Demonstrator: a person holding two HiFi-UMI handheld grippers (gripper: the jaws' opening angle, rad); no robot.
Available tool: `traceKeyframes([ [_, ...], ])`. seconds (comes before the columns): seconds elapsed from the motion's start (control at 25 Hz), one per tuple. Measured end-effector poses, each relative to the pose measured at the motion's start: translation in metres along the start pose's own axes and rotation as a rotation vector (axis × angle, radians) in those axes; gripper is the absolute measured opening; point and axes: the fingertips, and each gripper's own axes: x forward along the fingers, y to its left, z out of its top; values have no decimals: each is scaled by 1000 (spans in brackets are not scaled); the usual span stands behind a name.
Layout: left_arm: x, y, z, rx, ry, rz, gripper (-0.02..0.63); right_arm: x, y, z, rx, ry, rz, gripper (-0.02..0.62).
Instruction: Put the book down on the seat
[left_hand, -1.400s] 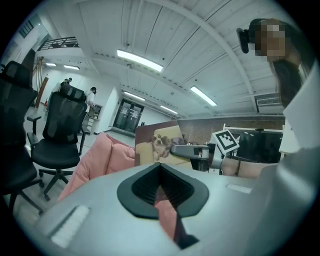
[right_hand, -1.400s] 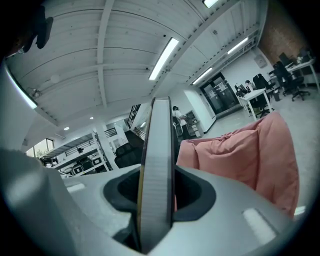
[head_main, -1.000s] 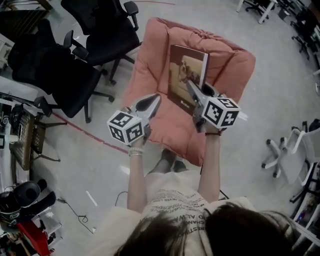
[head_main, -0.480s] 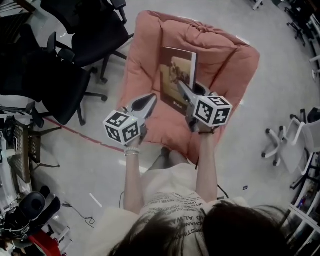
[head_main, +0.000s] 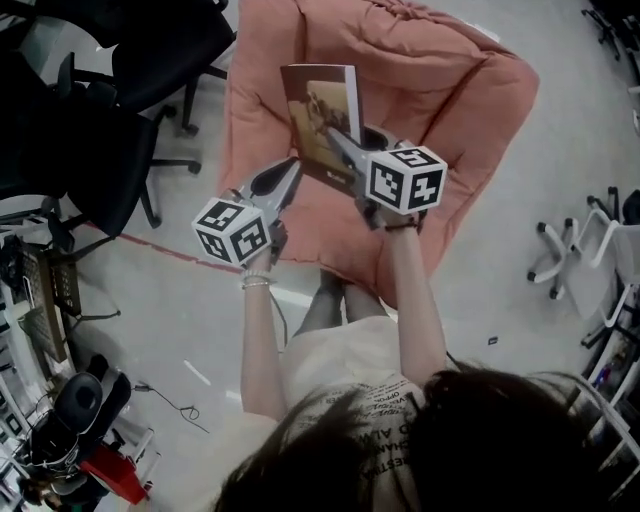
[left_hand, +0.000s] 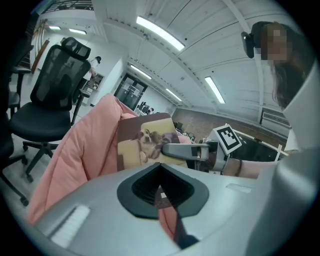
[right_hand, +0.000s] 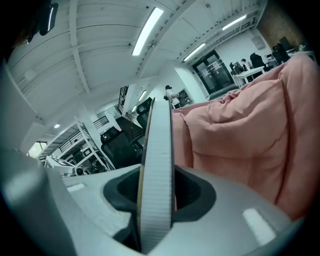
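A thin book with a dog picture on its cover is held upright over the pink cushioned seat. My right gripper is shut on its lower edge. In the right gripper view the book's page edge runs straight up between the jaws, with the pink seat behind it. My left gripper hovers at the seat's front left with its jaws together and nothing in them. The left gripper view shows the book, the right gripper on it and the seat.
Black office chairs stand close to the seat's left side. A white chair base is on the floor at the right. A red line crosses the floor, and bags and gear lie at the lower left.
Both grippers have moved forward and a little left over the seat, the right one carrying the book with it. The grip on the book looks the same.
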Motion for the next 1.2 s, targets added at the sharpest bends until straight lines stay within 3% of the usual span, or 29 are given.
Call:
traceKeyframes([
  [0.68, 31, 65, -74, -46, 76, 21, -5, 73, -54, -66, -24, 74, 52, 147],
  [1.0, 46, 94, -113, -83, 113, 14, -5, 105, -70, -94, -35, 55, 98, 147],
  [1.2, 52, 93, -132, -82, 135, 3, -5, 104, -77, -108, -53, 64, 99, 147],
])
